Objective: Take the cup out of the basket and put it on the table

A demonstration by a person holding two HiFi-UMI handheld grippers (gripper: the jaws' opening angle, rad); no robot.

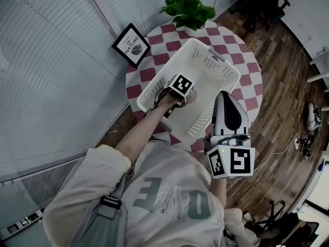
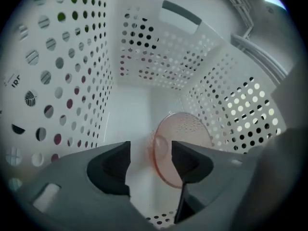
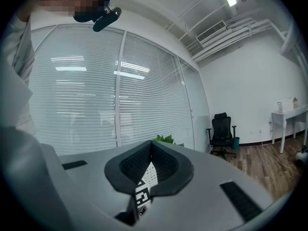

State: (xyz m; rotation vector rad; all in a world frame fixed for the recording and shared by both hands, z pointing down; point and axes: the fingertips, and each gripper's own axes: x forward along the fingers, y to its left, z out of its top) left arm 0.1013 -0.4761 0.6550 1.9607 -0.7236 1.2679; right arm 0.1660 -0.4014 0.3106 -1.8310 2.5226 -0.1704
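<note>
Checkered table (image 1: 248, 70) bears basket (image 1: 216, 66) where left gripper (image 2: 150, 150) gapes at pink cup (image 2: 185, 131), perhaps touching; right gripper (image 3: 151, 146) closed.

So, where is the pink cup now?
Left gripper view: the pink cup lies inside the white basket, by its right wall, just ahead of the left gripper.

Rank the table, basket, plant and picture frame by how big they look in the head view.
1. table: largest, though the basket covers much of it.
2. basket.
3. plant and picture frame: these look about alike, so I won't rank one over the other.
</note>
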